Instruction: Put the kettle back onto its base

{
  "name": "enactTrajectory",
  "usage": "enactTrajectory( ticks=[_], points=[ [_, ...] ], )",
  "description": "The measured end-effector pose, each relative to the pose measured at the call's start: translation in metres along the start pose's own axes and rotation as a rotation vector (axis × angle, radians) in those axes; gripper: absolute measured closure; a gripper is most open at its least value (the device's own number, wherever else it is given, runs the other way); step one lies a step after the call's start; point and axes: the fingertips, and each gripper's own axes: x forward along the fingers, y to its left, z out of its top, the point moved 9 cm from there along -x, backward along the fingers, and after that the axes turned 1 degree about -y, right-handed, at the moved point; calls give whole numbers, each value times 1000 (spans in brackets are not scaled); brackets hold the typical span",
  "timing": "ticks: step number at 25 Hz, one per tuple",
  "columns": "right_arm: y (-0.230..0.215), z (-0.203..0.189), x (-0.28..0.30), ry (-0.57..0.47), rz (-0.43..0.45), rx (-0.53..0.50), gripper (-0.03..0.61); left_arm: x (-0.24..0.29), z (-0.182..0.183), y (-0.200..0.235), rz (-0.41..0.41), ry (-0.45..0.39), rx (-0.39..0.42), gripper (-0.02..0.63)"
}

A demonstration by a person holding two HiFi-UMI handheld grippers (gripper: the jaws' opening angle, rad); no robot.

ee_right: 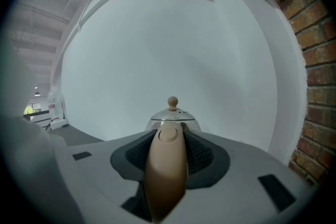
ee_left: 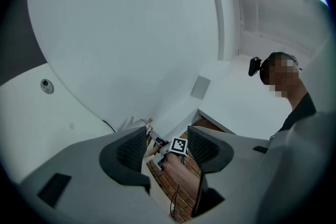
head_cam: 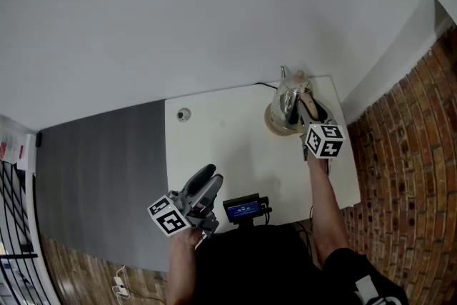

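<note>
- Jaws of the right gripper [ee_right: 168, 150] were clenched on the beige plastic handle [ee_right: 167, 165] of the shiny rounded steel kettle [ee_right: 173, 115], pads pressing from both sides.
- Over on the other side, the left gripper [ee_left: 167, 152] had its jaws released and wide, with nothing between them. It hung by the front of the white counter [head_cam: 235, 153], well apart from the kettle.
- And the kettle stood upright at the counter's far right corner, a round beige base [head_cam: 273, 128] peeking out under it and a thin black cord [head_cam: 265, 86] trailing off behind.
- Whether it was fully seated or just above the base, I could not tell.
- By my reckoning the carry was all but over. What was left was to settle it square on the base and let go of the handle.
</note>
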Motion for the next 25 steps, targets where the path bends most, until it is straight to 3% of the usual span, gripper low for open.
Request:
enactTrajectory(
  ticks=[10, 25],
  points=[
    [-5, -4, 39, 15, -21, 0, 425, -9, 1, 0, 52, -33, 6, 368],
    [-1, -31, 18, -15, -20, -53, 425, -12, 0, 1, 51, -36, 2, 368]
  ],
)
